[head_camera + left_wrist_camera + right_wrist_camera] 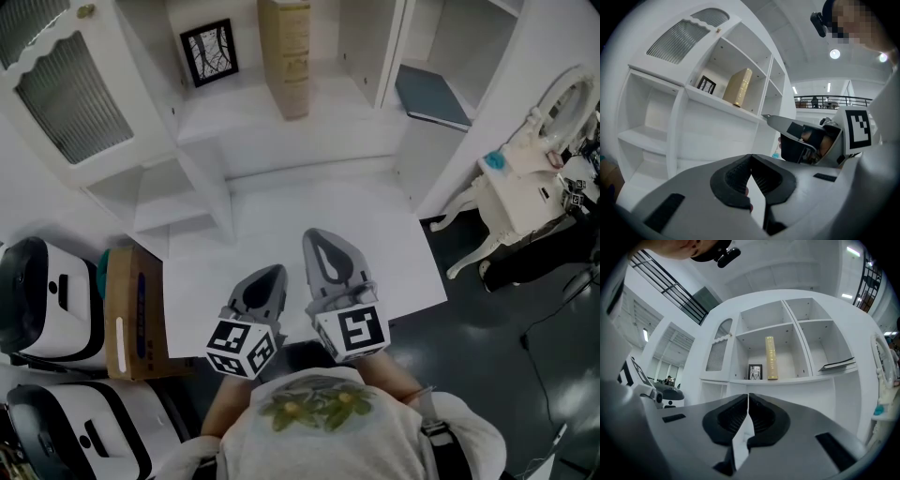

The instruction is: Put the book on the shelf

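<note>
A tan book stands upright in the middle compartment of the white shelf unit; it also shows in the left gripper view and in the right gripper view. My left gripper and right gripper hover side by side close to my body, over the shelf's low white ledge and well short of the book. Both are shut with nothing between the jaws, as seen on the left gripper and the right gripper. The right gripper's body shows beside the left one.
A small framed picture stands left of the book. A dark grey book lies flat in the right compartment. A cabinet door with ribbed glass is at the left. A cardboard box and white machines stand left, a white ornate table right.
</note>
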`<state>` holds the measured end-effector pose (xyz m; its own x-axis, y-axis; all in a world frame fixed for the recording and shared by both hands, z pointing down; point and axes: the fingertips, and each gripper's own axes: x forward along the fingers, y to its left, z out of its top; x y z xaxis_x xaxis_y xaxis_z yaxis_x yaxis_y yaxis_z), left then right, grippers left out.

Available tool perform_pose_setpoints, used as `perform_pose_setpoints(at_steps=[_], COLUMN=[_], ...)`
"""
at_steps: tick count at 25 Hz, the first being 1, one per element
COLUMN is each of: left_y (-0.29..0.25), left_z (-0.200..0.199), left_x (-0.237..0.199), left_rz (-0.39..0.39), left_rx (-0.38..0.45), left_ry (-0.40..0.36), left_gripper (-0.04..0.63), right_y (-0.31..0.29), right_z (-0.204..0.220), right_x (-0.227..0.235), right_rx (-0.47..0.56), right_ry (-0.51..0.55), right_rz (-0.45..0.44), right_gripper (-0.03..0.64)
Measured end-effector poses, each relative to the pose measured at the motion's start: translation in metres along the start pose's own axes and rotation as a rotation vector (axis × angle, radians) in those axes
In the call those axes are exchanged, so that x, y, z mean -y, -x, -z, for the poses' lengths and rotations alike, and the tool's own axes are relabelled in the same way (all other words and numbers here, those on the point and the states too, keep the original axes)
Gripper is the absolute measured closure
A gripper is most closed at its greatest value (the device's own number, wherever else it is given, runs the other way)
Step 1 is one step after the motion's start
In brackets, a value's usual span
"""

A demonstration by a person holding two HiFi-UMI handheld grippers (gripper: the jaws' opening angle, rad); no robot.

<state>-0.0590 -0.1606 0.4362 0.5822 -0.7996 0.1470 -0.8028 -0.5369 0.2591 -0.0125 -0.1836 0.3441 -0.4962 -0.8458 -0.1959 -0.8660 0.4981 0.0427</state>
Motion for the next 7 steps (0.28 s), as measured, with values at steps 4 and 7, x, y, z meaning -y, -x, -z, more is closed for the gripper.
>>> perform_pose_setpoints(at_steps=[4,7], left_y=[0.006,0.011], left_z=[0.007,0.011], left_x=[0.009,0.018], left_rz=[0.011,0.022], left_rx=[-0.006,-0.009], left_ry=[0.007,0.007], left_gripper=[0.568,0.568], right_y=[0.013,0.024], right_z=[0.002,0.004], right_x=[-0.006,-0.009], right_rx=[-0.014,-0.025], right_ry=[0.008,0.009], right_rz=[0.001,0.003], right_gripper=[0.58,0.58])
